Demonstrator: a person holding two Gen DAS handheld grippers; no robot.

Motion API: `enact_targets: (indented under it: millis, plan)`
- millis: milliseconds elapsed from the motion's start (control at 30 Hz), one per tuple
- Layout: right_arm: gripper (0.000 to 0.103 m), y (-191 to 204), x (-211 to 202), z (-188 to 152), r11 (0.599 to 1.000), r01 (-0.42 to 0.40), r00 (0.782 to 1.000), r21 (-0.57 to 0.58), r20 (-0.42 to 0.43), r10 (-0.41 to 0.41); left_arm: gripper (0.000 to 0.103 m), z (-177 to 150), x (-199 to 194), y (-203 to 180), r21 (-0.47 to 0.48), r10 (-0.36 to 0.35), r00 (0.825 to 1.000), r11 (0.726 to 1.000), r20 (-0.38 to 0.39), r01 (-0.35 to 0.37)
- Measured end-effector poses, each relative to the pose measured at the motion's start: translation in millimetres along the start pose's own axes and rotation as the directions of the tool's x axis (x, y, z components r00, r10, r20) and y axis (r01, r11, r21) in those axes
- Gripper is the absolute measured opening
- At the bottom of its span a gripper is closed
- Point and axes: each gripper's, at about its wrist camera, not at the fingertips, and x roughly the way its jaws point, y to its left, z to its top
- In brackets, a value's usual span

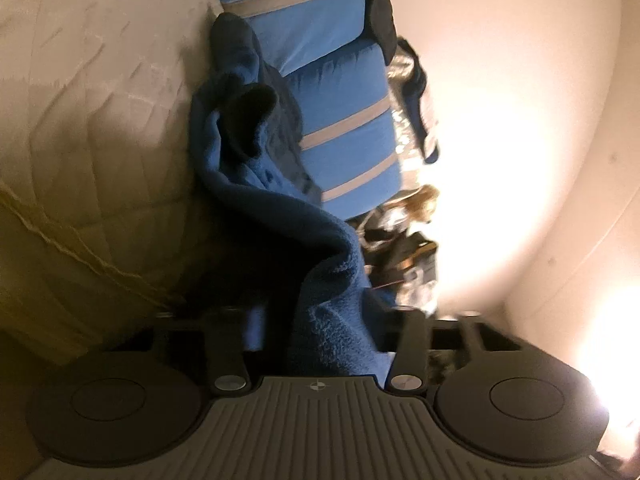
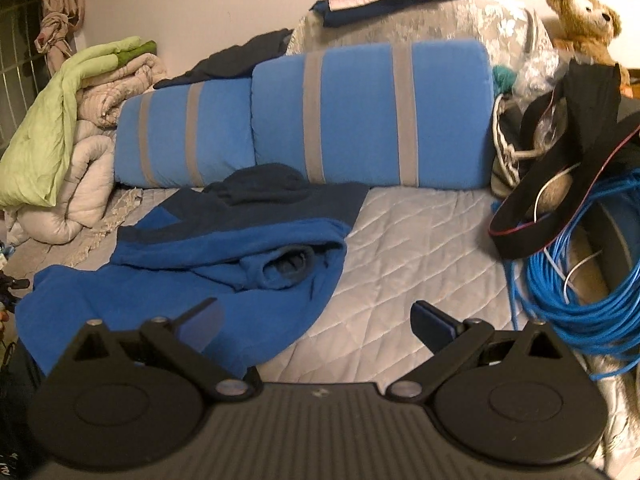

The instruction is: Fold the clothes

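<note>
Fleece sits crumpled on the quilted bed cover, directly in front of the blue striped bolster, sleeve cuff rolled up on top of the heap.

Left gripper has fleece running between its arms and looks clamped on that edge; fingertips are buried under the cloth, so closure is a judgement, not confirmed. That view is rolled sideways and blurred, the bolster running top to bottom through it.

Right gripper is spread wide with nothing in it, hovering low in front of the bolster, over the near hem and the bare cover.

Step in hand, my read: get the garment flat before any fold.
- Take a second hold with the right on the hem corner nearest the bolster's right end, single layer only.
- Pull both holds apart, parallel to the bolster, until wrinkles drop out.
- Free the rolled sleeve before folding.
- Keep right-side motion away from the blue cable coil and black strap beyond the bolster's right end: snag risk.
</note>
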Motion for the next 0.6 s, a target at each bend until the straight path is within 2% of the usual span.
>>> enact_targets:
  millis: [133, 200, 267, 433, 533, 600]
  plan:
    - [0.103, -1, 5, -6, 1.0, -0.009, 1.0, 0.019, -0.019, 0.01, 0.02, -6, -7, -16, 0.037, -0.003, 1.0, 0.999, 0.026, 0.002]
    - [0.103, -2, 7, -9, 0.999, -0.015, 0.999, 0.031, -0.029, 0.016, 0.02, -9, -12, -31, 0.073, 0.016, 0.998, 0.997, 0.053, -0.02]
    - [0.103, -6, 13, -16, 0.997, -0.049, 0.998, 0.067, -0.039, 0.052, 0.019, -11, -13, -48, 0.103, 0.08, 0.994, 0.991, 0.071, -0.087]
    - [0.103, -15, 28, -34, 0.976, -0.143, 0.986, 0.165, -0.059, 0.154, 0.019, -16, -11, -80, 0.169, 0.224, 0.969, 0.956, 0.103, -0.239]
    - [0.102, -20, 36, -46, 0.955, -0.196, 0.974, 0.224, -0.066, 0.216, 0.019, -16, -9, -90, 0.199, 0.274, 0.955, 0.935, 0.115, -0.292]
    - [0.101, -24, 42, -53, 0.937, -0.23, 0.964, 0.263, -0.069, 0.256, 0.019, -15, -8, -92, 0.197, 0.288, 0.951, 0.931, 0.116, -0.306]
